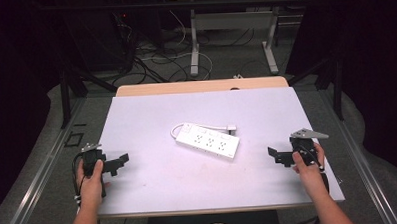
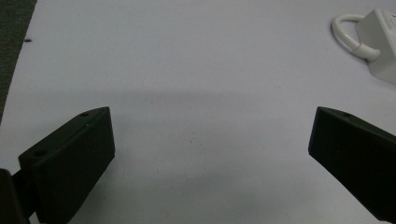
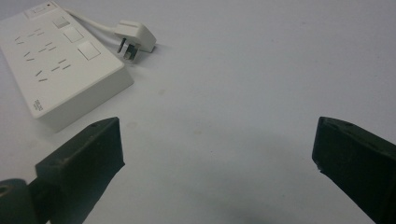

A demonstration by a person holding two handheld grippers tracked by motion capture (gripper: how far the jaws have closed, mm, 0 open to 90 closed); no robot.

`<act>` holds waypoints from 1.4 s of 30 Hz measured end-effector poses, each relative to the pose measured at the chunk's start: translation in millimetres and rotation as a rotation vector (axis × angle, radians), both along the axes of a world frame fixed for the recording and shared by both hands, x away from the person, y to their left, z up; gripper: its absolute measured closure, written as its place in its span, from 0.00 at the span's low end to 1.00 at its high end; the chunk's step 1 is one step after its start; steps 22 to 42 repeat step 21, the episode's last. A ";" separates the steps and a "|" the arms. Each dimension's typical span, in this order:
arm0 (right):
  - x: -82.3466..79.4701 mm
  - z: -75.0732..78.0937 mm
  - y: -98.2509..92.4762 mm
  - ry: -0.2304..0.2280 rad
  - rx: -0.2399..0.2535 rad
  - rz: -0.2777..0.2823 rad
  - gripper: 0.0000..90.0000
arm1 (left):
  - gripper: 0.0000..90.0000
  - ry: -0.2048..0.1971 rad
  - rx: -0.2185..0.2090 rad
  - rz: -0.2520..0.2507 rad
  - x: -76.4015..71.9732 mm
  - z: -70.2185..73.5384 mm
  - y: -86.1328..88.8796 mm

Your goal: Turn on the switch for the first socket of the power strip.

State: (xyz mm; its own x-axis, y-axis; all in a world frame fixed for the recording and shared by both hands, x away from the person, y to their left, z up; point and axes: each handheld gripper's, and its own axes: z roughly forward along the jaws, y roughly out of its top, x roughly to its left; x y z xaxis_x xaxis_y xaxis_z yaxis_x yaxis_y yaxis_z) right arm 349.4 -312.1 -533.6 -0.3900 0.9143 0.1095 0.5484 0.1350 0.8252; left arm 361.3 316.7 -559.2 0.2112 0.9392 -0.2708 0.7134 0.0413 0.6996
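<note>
Power strip (image 2: 380, 44) cut by frame edge; socket markings (image 1: 210, 140) too small

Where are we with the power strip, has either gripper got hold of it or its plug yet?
Nothing looks done. The white power strip lies mid-table, its cord looped round the far end and its plug lying loose on the table beside it. The left gripper and right gripper sit on either side of the strip, jaws wide open, apart from it and holding nothing. Reaching in and gripping is all still to do.
</note>
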 end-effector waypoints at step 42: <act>1.2 -3.1 -3.4 0.016 0.003 -0.011 0.02 | 0.01 0.020 0.012 -0.006 2.6 -3.3 -1.4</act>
